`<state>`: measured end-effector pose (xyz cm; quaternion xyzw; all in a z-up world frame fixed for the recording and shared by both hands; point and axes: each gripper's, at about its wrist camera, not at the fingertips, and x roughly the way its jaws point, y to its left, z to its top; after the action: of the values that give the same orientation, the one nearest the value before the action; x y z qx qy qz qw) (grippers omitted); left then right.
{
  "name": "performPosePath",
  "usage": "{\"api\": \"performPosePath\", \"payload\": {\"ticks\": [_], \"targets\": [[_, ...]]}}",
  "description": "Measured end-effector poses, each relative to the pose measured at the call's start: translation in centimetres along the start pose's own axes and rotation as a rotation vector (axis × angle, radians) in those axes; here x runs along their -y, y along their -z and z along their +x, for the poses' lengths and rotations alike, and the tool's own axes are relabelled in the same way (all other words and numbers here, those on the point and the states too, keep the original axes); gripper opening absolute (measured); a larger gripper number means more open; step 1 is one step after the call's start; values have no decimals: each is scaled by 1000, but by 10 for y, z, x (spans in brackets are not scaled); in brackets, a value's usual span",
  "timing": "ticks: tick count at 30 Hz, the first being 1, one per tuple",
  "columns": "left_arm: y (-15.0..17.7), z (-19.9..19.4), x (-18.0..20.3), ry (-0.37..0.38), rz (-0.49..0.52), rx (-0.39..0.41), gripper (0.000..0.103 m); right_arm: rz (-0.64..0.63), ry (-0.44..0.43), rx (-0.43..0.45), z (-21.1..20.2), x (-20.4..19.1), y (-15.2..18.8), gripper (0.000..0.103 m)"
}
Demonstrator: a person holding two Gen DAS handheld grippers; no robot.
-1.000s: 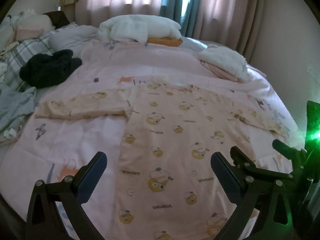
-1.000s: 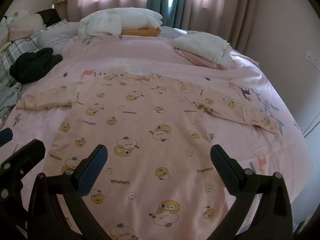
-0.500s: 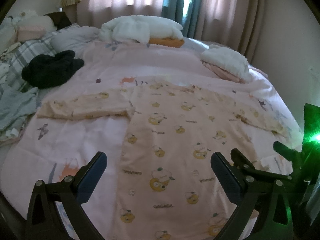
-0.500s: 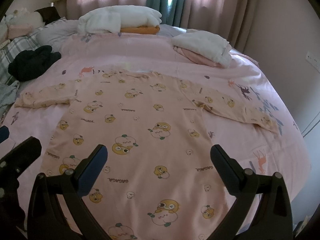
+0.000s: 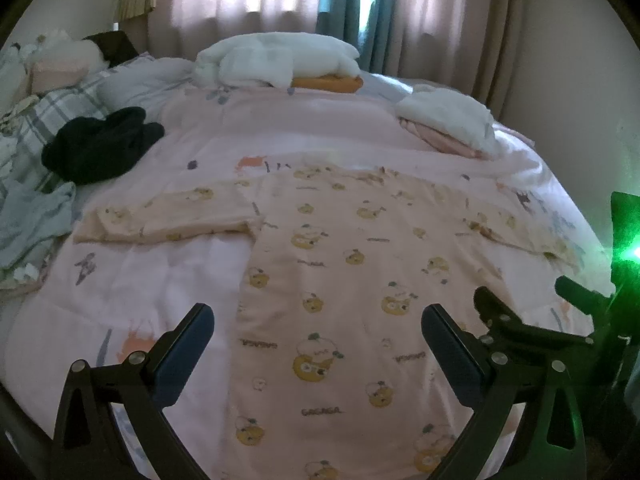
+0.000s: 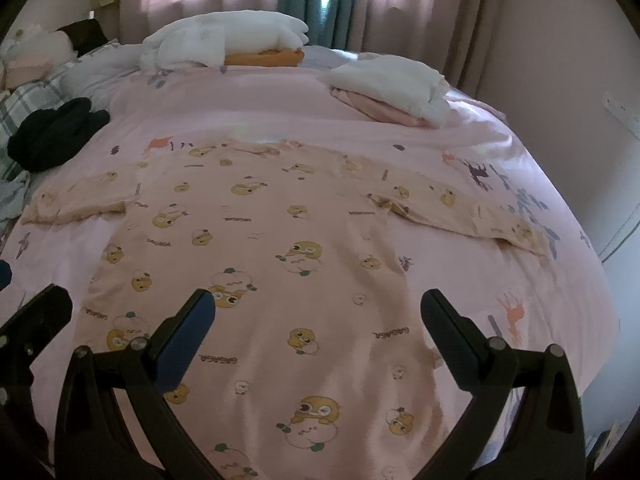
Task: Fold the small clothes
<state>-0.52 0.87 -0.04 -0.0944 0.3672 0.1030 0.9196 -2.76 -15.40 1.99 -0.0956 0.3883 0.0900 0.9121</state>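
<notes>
Peach duck-print shirt (image 5: pixel 340 288) lies flat on my pink bed (image 5: pixel 168 280); my left claw (image 5: pixel 318 344) and right claw (image 6: pixel 318 332) hover spread wide, empty.

The peach printed garment (image 6: pixel 256 264) runs off the bottom edge in both views, its hem hidden behind gripper frames.

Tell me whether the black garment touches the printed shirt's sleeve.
Apart. The left wrist view shows bare pink duvet between the black garment and the sleeve.
</notes>
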Motion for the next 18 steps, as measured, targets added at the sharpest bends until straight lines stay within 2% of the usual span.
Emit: {"api": "performPosePath", "payload": {"ticks": [11,14,18], "targets": [[2,-1,9,-19,6,20,103,7,-21,-2,0,11,4,103],[2,0,12,-31,2,30,103,39,-102,25,-4,20,3,103],[2,6,20,-33,-6,31,103,119,-268,39,-6,53,-2,103]]}}
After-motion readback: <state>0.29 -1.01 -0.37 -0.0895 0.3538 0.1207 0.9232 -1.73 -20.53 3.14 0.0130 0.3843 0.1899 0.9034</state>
